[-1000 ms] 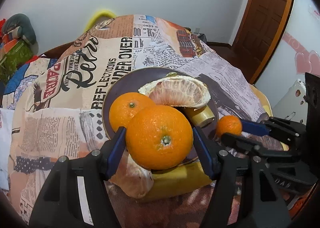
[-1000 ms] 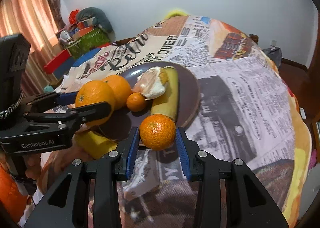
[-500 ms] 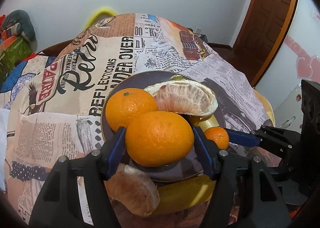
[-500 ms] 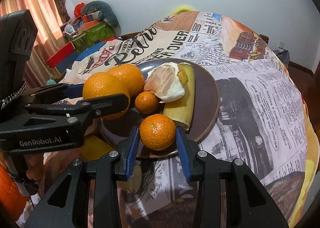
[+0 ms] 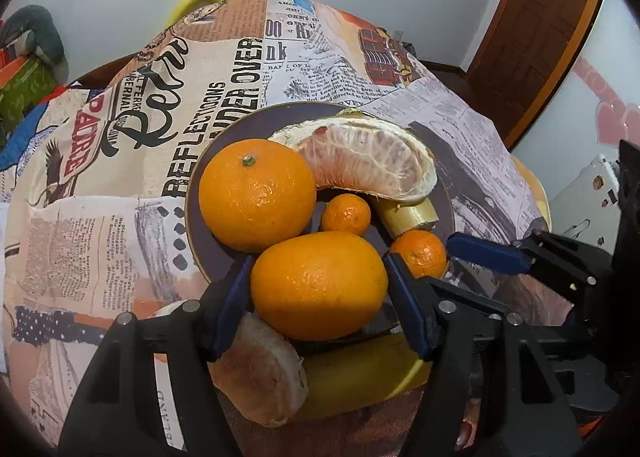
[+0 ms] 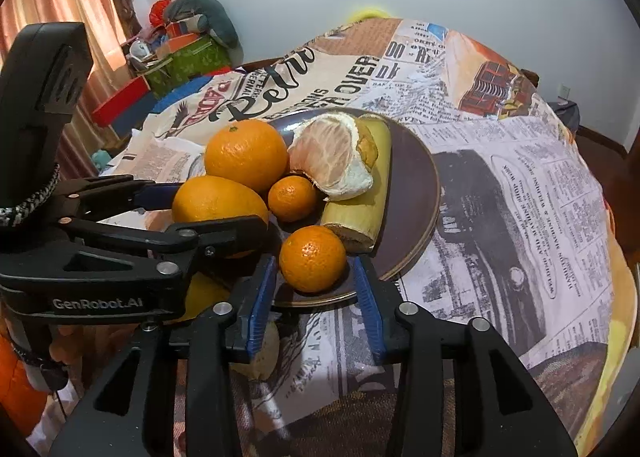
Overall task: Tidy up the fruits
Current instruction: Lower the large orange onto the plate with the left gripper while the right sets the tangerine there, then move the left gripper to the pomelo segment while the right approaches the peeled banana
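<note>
Left wrist view: left gripper (image 5: 318, 289) clamped on a large orange (image 5: 319, 284), pads on its two flanks, fruit low over the near rim of the dark plate (image 5: 208, 161); whether it already rests on the plate is hard to tell, since its underside is hidden. Right gripper (image 6: 314, 297) straddles a mandarin (image 6: 312, 258) sitting at the plate's near edge; its jaws are opening, a sliver of gap on each side, pads no longer pressing. Already on the plate: a second orange (image 5: 257, 194), a tiny mandarin (image 5: 345, 214), a peeled citrus half (image 5: 370, 165) lying on a banana piece (image 6: 362, 193). Off the plate, on the worktop's newsprint cloth (image 5: 224, 57): another peeled piece (image 5: 260, 377) and a yellow banana (image 5: 360, 369), both partly masked by the left gripper's fingers. Handling, as judged: oranges firm, round, waxy, likely to roll; take them across the widest part with moderate squeeze and set down against neighbours. The mandarin is lighter with softer skin. The peeled pieces look soft and wet, easily crushed or torn; grip lightly across the thick middle. The banana bruises; hold mid-length. Fisheye edges cut off the worktop's far side and the person's hands.
</note>
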Tool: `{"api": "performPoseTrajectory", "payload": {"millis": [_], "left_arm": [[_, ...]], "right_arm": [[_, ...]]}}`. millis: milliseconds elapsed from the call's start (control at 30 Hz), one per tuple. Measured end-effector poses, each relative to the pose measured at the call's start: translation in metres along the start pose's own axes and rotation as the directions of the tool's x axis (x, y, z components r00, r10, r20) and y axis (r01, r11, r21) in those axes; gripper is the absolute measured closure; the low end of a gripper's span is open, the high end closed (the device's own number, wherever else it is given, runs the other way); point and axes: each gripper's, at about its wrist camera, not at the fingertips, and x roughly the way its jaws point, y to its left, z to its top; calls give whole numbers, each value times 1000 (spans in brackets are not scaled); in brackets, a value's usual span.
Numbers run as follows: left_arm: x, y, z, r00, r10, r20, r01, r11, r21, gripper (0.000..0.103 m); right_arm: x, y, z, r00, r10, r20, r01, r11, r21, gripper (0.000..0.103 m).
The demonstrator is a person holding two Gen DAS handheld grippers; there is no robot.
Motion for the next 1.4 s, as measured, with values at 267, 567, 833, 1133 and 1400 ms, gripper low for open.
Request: {"api": "performPoseTrajectory", "payload": {"millis": [267,567,833,1133,1400], "left_arm": [[-27,2,5,997,6,83,-4,1000,-25,36],[-71,19,-7,985,97,146,-93,995,-38,35],[-68,60,-55,984,173,45,-168,981,-99,35],[-37,66,-75,985,169,-31,-171,979,-111,35],[-32,60,-71,990,135,-33,-138,985,-108,33]], "right_arm": [[-14,0,-4,1000,-18,10,18,1000,-9,61],[-34,-2,-8,999,-42,32,42,999,7,61],[-31,-6,-22,998,-61,-8,62,998,17,60],[-12,-3,-27,997,-45,-61,46,999,27,60],[-13,-1,-30,997,-40,-68,41,999,26,59]]}}
